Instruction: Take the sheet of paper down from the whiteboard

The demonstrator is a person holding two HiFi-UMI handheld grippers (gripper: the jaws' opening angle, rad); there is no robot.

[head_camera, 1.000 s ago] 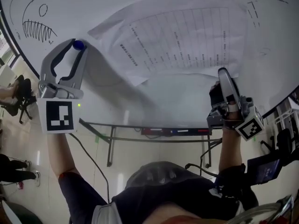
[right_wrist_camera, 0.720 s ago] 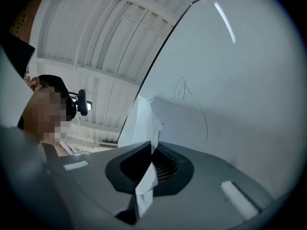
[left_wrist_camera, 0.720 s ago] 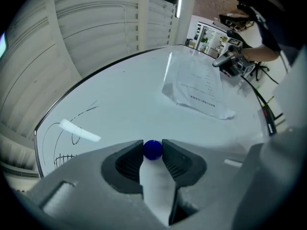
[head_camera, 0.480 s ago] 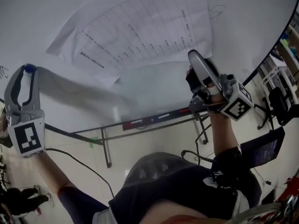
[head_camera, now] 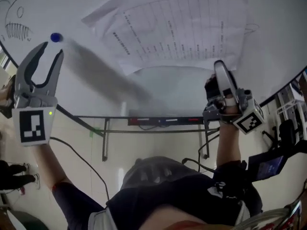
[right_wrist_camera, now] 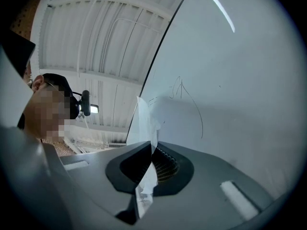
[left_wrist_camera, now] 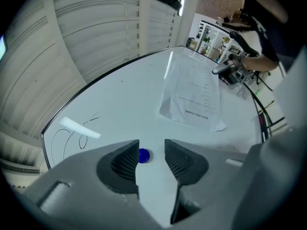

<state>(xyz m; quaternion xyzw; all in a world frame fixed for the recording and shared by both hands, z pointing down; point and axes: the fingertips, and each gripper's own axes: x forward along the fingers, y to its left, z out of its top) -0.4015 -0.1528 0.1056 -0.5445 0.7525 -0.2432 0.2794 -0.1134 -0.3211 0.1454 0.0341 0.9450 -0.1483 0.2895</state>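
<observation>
The printed sheet of paper (head_camera: 177,28) lies loosely against the whiteboard (head_camera: 96,80), its left corner free and curling. My right gripper (head_camera: 219,67) is shut on the sheet's lower right edge; in the right gripper view the paper (right_wrist_camera: 146,176) is pinched between the pads of the right gripper (right_wrist_camera: 152,159). A small blue magnet (head_camera: 56,37) sits on the board left of the sheet. My left gripper (head_camera: 50,49) points at it, jaws opening. In the left gripper view the magnet (left_wrist_camera: 143,155) shows in the gap of the left gripper (left_wrist_camera: 151,157), with no pad pressing on it, and the paper (left_wrist_camera: 192,99) lies farther off.
A marker drawing of a toothed fish (head_camera: 14,25) fills the board's left end. The board's tray (head_camera: 163,121) holds markers, with the stand's legs (head_camera: 104,143) below. Office chairs (head_camera: 288,133) stand at the right. Slatted blinds (left_wrist_camera: 96,37) lie behind the board.
My left gripper carried the blue magnet leftward off the sheet's left corner; now the magnet sits on the bare board and the jaws have widened off it. The right gripper kept its hold.
</observation>
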